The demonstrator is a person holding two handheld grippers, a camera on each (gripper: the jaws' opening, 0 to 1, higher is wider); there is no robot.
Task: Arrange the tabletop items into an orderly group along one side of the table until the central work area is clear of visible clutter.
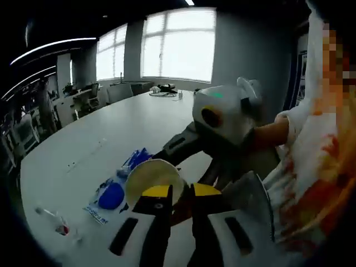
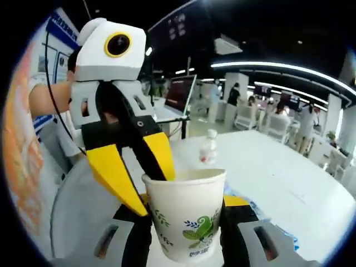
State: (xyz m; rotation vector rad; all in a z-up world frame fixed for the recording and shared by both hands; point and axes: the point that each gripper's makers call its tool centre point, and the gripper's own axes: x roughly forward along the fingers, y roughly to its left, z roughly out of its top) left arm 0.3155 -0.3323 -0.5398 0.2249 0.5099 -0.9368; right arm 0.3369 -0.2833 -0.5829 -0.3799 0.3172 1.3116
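Note:
A white paper cup (image 2: 186, 222) with a green leaf print stands upright between the jaws of my right gripper (image 2: 189, 201), which is shut on its sides. My left gripper (image 2: 151, 189) comes in from the upper left. One of its yellow fingers (image 2: 114, 167) is outside the cup wall and the other dips inside the rim. In the left gripper view the open cup (image 1: 153, 178) sits just ahead of my left gripper (image 1: 182, 192). Those jaws stand close together at the rim. My right gripper (image 1: 184, 166) reaches in from the right behind the cup.
On the long white table (image 1: 111, 133) lie a blue plastic packet (image 1: 111, 196) and a small clear item with a red part (image 1: 58, 225). A plastic bottle (image 2: 208, 147) stands beyond the cup, with a laptop (image 2: 181, 94) behind it. A person's orange-and-white sleeve (image 1: 311, 167) is close on the right.

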